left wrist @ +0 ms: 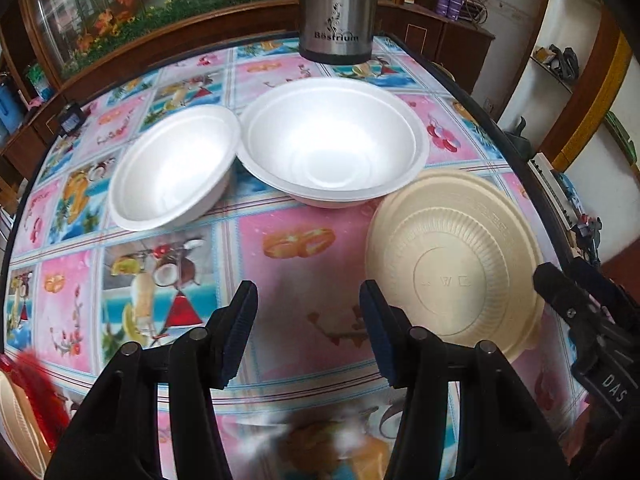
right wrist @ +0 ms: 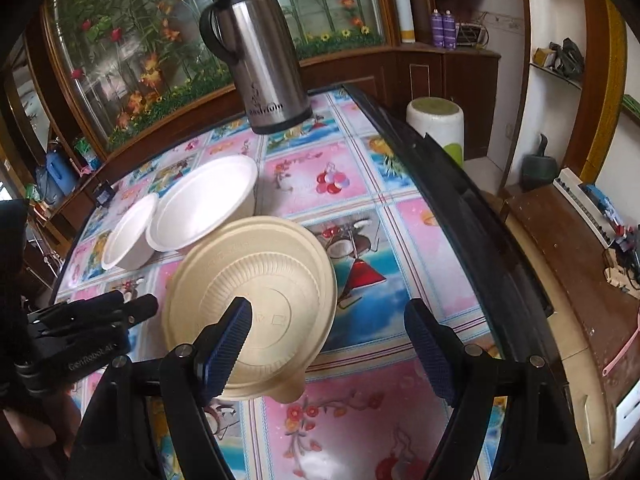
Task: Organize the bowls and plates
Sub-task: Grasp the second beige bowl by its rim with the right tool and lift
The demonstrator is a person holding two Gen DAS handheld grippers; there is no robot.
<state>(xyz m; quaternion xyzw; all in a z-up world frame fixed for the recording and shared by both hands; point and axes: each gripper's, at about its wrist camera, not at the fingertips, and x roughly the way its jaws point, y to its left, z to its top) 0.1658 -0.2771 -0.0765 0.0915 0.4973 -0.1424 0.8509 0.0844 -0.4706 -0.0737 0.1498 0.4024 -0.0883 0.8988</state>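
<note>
A large white foam bowl [left wrist: 334, 144] and a smaller white foam bowl [left wrist: 172, 166] stand side by side, rims touching, on the table. A beige ribbed plastic bowl [left wrist: 452, 264] lies upside down in front of them on the right. My left gripper [left wrist: 308, 332] is open and empty above the tablecloth, left of the beige bowl. My right gripper [right wrist: 328, 354] is open and empty, its left finger over the beige bowl [right wrist: 256, 296]. The white bowls also show in the right wrist view: large [right wrist: 204, 208], small [right wrist: 130, 232].
A steel thermos jug [left wrist: 336, 12] stands at the table's far edge behind the bowls. The table [right wrist: 420, 248] has a patterned cloth and a dark rim. A beige plate edge and a red object [left wrist: 24, 404] sit at the near left. A stool [right wrist: 436, 124] stands beyond the table.
</note>
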